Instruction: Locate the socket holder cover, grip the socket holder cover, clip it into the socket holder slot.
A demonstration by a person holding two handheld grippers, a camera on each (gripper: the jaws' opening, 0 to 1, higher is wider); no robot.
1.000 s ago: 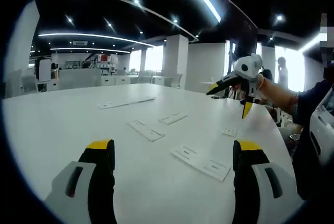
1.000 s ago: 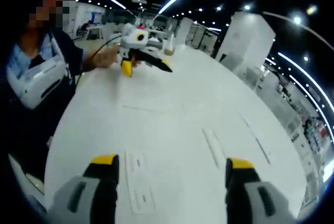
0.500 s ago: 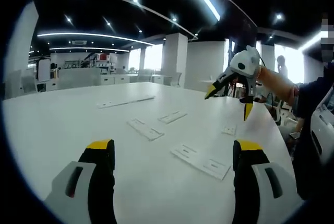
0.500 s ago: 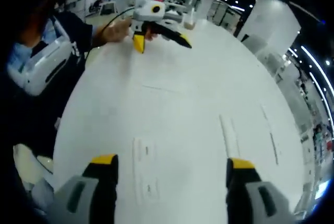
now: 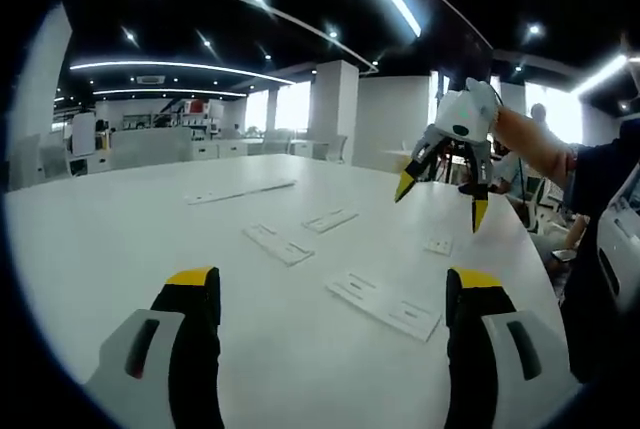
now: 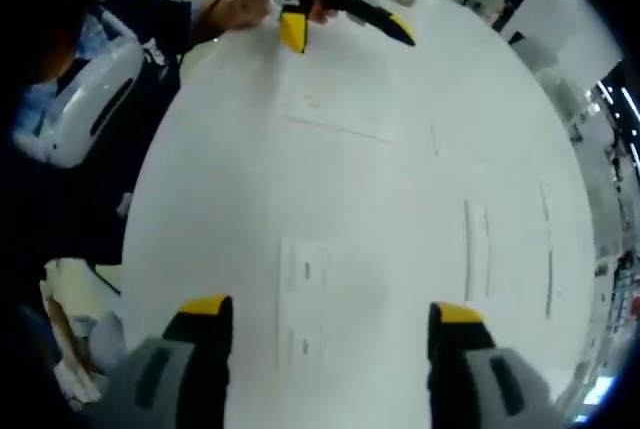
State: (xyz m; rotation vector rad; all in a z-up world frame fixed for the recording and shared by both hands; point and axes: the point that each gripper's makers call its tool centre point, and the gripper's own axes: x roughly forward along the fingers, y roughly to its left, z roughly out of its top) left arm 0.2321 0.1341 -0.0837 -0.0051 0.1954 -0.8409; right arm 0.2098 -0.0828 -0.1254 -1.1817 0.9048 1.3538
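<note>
Several flat white plastic parts lie on the white table. Nearest is a plate with two rectangular slots, also seen between my right jaws. A small white square piece lies beyond it; I cannot tell which part is the cover. My left gripper is open above the table with nothing between its jaws, and it appears again at the top of the right gripper view. My right gripper is open and empty, hanging in the air with its jaws pointing down.
Two more slotted plates and a long strip lie farther back. Narrow strips lie to the right. A person with a white headset stands at the table edge, a hand holding the left gripper.
The right gripper view has tilted down over the table, bringing the slotted plate between its jaws. In the left gripper view, the right gripper has turned its jaws downward. Both stay open.
</note>
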